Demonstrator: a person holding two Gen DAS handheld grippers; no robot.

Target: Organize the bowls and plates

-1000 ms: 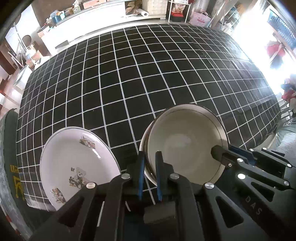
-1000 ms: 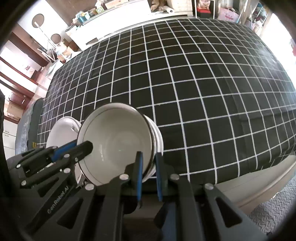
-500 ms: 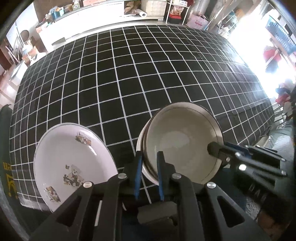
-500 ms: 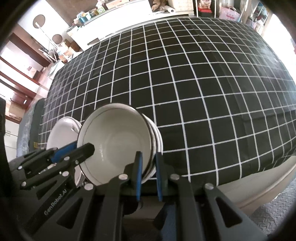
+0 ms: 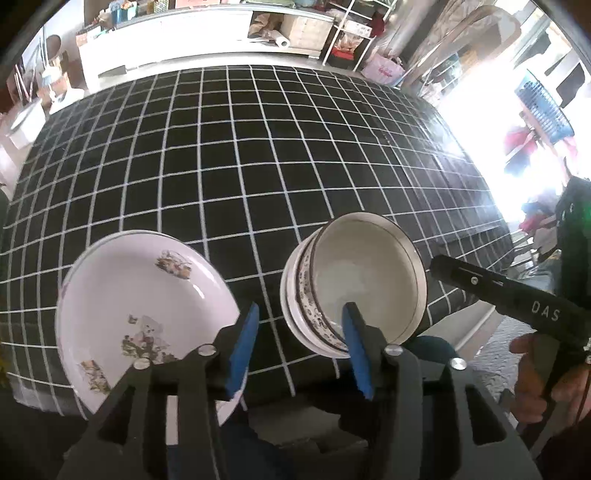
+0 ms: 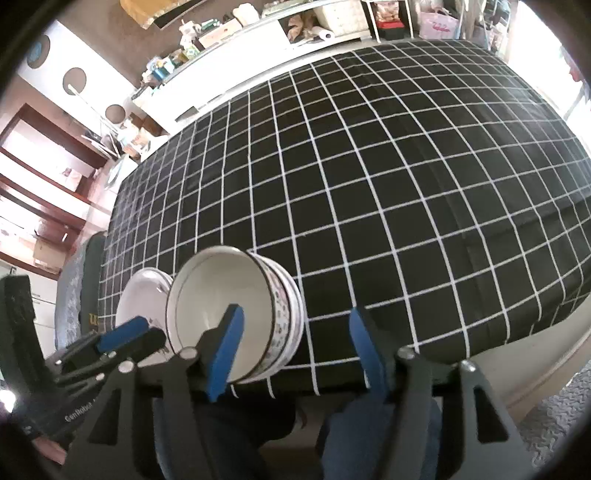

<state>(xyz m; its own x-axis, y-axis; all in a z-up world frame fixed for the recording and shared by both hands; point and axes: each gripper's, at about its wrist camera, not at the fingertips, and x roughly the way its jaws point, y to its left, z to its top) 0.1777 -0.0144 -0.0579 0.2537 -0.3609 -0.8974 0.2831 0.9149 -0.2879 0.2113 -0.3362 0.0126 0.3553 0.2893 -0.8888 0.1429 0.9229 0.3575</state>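
A stack of white bowls with patterned sides stands near the front edge of the black checked table. A stack of white plates with cartoon prints lies to its left. My left gripper is open and empty, its fingers just in front of the gap between plates and bowls. My right gripper is open and empty, pulled back over the table's front edge, with the bowls by its left finger. The plates show behind the bowls. The right gripper's body shows at the right of the left wrist view.
The black checked cloth covers the table beyond the dishes. White shelves with boxes and clutter stand past the far edge. The table's front edge drops to the floor at the right.
Both grippers were shut on the rim of the bowl stack. Both have opened and drawn back toward the front edge. The bowls now stand on the table.
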